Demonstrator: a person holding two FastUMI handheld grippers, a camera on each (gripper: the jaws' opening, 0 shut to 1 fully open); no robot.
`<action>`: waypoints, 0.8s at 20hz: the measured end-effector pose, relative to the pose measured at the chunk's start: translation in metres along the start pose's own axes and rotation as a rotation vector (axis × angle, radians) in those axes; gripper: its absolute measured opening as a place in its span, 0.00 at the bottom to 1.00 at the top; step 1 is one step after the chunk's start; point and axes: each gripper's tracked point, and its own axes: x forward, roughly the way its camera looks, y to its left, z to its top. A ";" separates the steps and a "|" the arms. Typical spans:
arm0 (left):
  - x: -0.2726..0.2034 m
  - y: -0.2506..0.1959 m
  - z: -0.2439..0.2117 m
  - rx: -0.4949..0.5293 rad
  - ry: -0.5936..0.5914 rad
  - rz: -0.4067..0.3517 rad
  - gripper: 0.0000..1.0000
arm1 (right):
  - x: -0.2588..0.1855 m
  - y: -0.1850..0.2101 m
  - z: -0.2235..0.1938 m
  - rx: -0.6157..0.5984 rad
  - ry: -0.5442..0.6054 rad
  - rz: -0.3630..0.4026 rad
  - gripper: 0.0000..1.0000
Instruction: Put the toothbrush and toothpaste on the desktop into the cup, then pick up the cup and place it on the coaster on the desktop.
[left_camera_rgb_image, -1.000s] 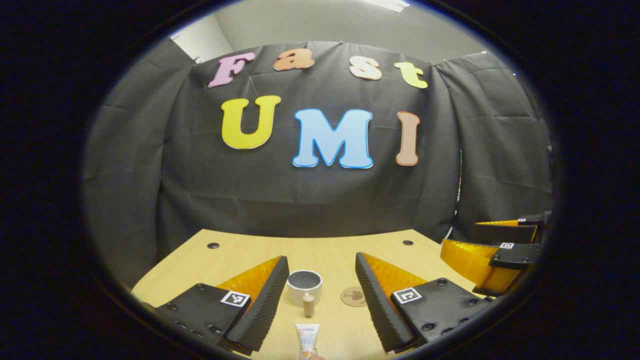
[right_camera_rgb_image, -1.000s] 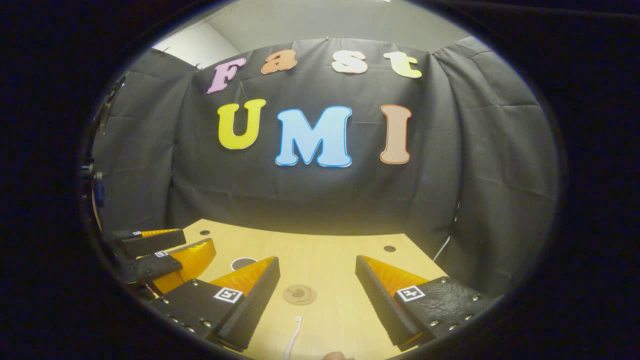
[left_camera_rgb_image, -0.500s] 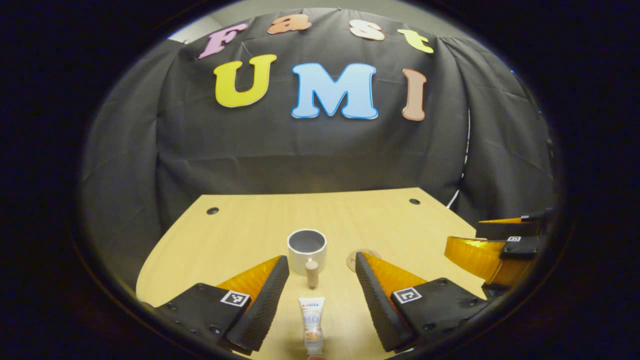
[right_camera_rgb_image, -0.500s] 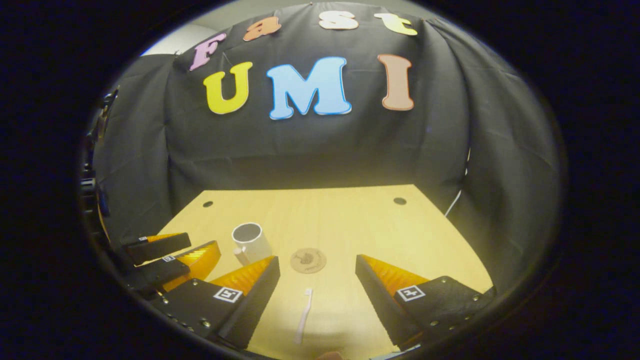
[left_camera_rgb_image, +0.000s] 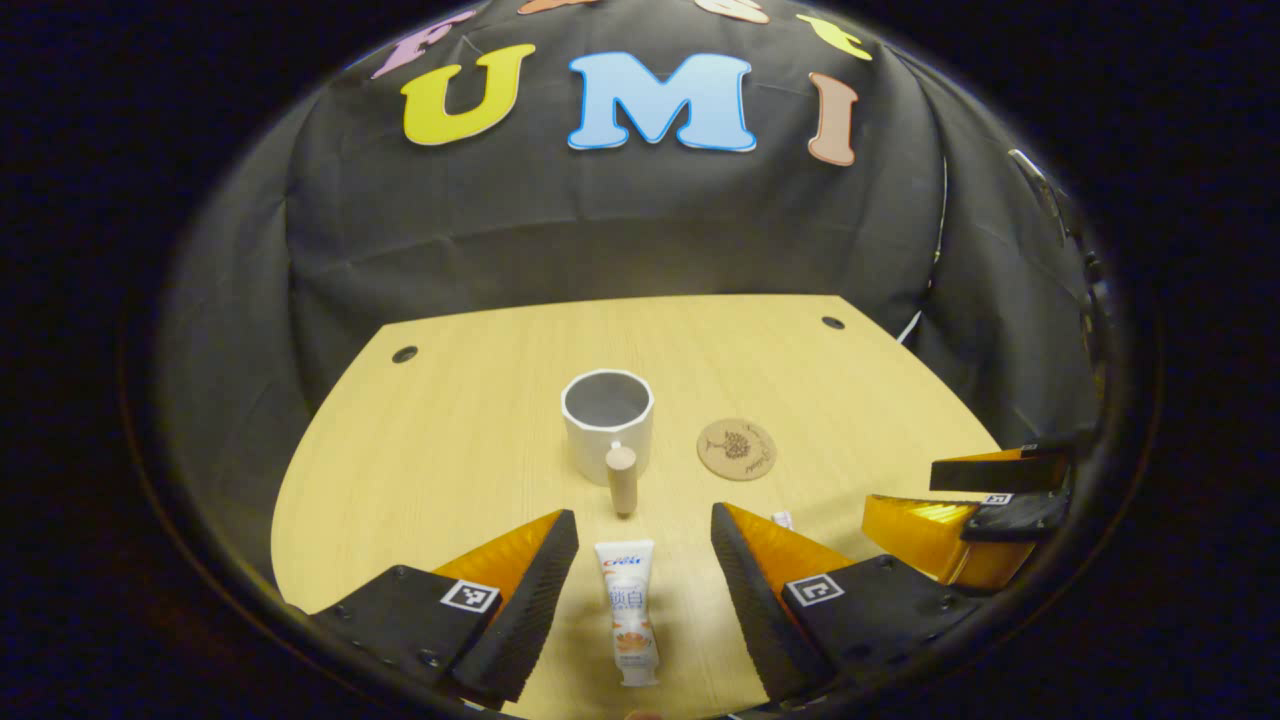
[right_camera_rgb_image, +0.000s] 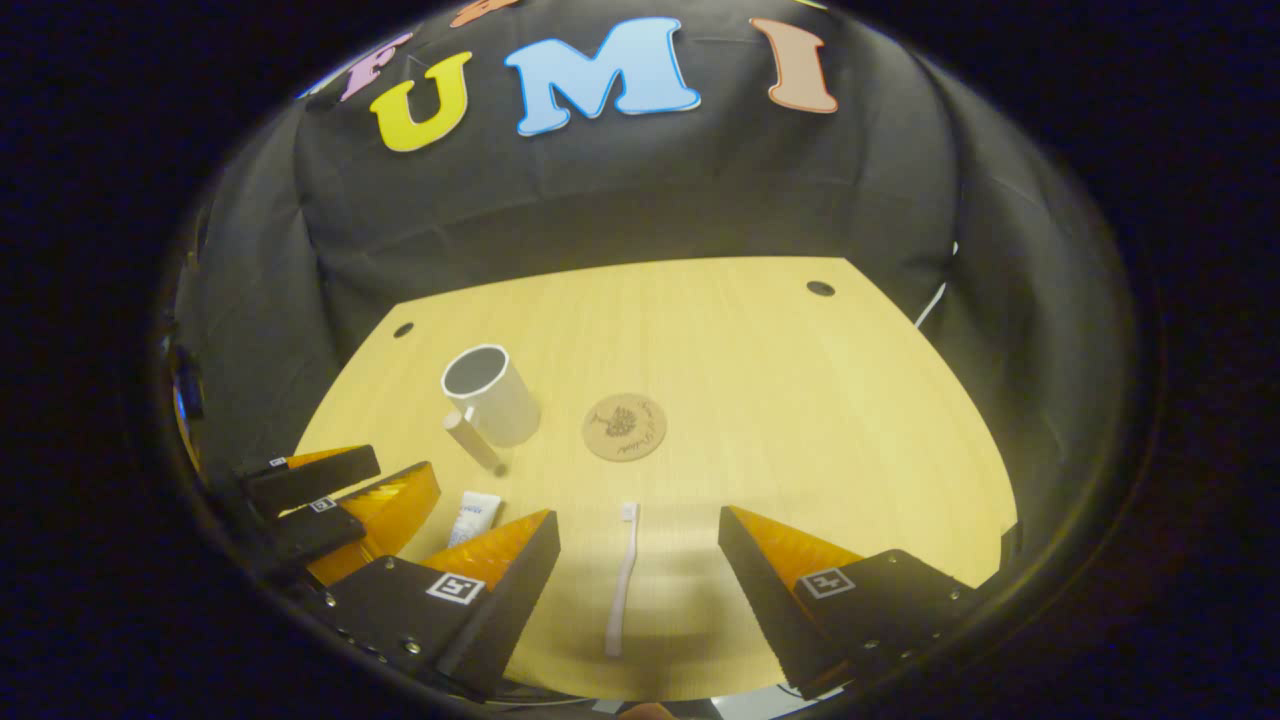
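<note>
both claws tipped down | toothpaste (left_camera_rgb_image: 628, 612) between left claw (left_camera_rgb_image: 640, 580) fingers

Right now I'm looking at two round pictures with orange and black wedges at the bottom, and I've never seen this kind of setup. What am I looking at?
Those wedges are the fingers of two handheld grippers; a person holds one in each hand. A fisheye camera rides on each, looking forward along its fingers.

In the left gripper view, the left gripper is open, holding nothing, with the toothpaste lying on the desktop between its fingers. Beyond stand a white cup with a wooden handle and a round coaster.

In the right gripper view, the right gripper is also open and empty, with the toothbrush lying between its fingers.

Each view also shows the other gripper at its edge.
</note>
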 end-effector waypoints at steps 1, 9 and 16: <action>0.000 0.000 -0.005 -0.004 0.028 -0.003 0.89 | 0.003 0.001 -0.006 -0.002 0.028 0.005 0.98; -0.027 -0.011 -0.052 -0.102 0.321 -0.021 0.92 | 0.036 0.009 -0.057 0.037 0.254 0.045 0.98; -0.044 -0.011 -0.077 -0.162 0.513 0.012 0.91 | 0.062 0.012 -0.081 0.031 0.418 0.010 0.99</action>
